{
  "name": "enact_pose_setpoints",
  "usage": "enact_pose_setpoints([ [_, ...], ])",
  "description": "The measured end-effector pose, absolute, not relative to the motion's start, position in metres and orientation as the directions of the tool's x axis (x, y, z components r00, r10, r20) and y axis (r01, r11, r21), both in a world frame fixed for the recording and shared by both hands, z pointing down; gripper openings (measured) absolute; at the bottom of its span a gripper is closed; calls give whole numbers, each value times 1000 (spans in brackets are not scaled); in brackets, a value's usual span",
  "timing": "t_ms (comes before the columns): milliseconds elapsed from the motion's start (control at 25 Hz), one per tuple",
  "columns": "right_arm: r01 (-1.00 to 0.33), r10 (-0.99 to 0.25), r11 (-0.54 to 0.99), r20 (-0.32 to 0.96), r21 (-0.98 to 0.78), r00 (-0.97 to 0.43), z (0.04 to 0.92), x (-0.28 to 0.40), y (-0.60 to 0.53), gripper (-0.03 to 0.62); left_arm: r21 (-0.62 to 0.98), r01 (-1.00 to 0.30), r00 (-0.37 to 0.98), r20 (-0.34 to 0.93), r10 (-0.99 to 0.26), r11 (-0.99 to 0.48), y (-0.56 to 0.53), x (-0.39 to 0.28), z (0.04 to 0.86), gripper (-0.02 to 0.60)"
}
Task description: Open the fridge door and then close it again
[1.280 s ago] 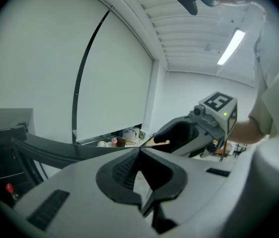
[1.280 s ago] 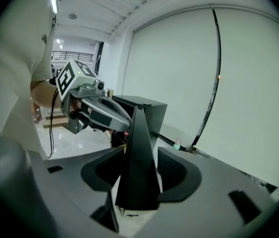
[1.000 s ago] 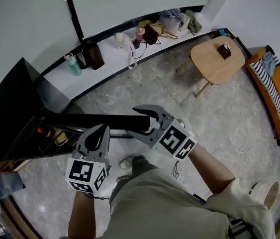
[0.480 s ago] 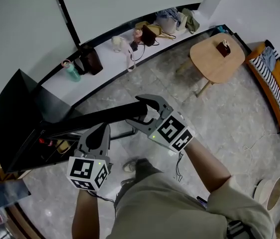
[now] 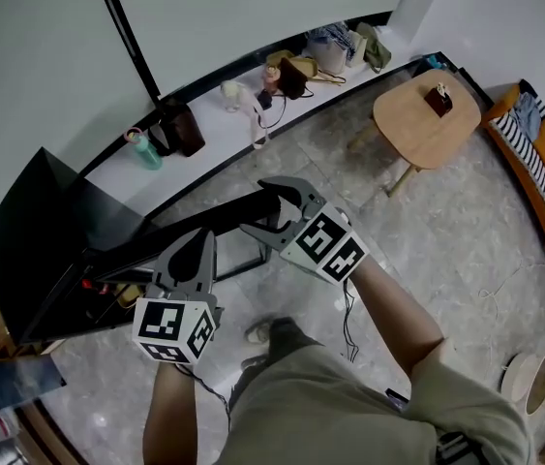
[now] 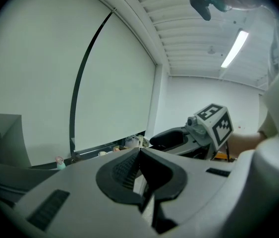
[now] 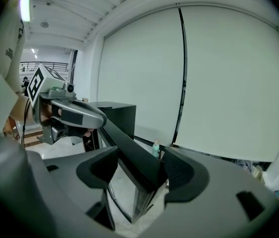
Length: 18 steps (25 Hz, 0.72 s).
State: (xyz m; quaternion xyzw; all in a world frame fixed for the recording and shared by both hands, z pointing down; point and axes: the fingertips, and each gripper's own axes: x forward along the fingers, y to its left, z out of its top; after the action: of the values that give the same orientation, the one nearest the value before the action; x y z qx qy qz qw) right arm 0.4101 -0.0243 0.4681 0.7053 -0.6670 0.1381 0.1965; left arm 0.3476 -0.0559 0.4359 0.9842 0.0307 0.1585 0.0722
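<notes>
A small black fridge (image 5: 35, 231) stands at the left with its door (image 5: 185, 231) swung out; bottles show inside. My right gripper (image 5: 253, 206) is shut on the door's free edge, one finger on each side. In the right gripper view (image 7: 139, 170) the door's top edge (image 7: 129, 148) runs between both pads. Those jaws have eased slightly wider in the last second with the door still between them. My left gripper (image 5: 199, 243) hovers above the door's middle, shut and holding nothing. In its own view its pads (image 6: 129, 170) meet.
A long ledge along the far wall carries a teal bottle (image 5: 144, 150), a dark bag (image 5: 183, 129) and several other bags. A round wooden table (image 5: 425, 114) stands at the right, with a striped sofa (image 5: 543, 177) beyond it. My shoe (image 5: 262, 332) is on the stone floor below the door.
The door's free edge has swung away from me toward the ledge, and my right gripper has gone with it. The left gripper has drifted slightly the same way, still shut.
</notes>
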Motion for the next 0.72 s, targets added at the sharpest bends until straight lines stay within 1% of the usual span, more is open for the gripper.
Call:
enact_pose_setpoints([
  [520,-995,-886,-3,462,102,51,470,409,-26,264,156,24,937,341,76,-987,-42,341,443,8],
  [640,-997,-886,13,463,78,25,468,408,-24,264,151,21,936,344,72,-988,-41,339,440,8],
  [720,-999,-901,11,434,35,5,462,409,-23,264,150,14,937,343,66,-989,-44,337,438,8],
])
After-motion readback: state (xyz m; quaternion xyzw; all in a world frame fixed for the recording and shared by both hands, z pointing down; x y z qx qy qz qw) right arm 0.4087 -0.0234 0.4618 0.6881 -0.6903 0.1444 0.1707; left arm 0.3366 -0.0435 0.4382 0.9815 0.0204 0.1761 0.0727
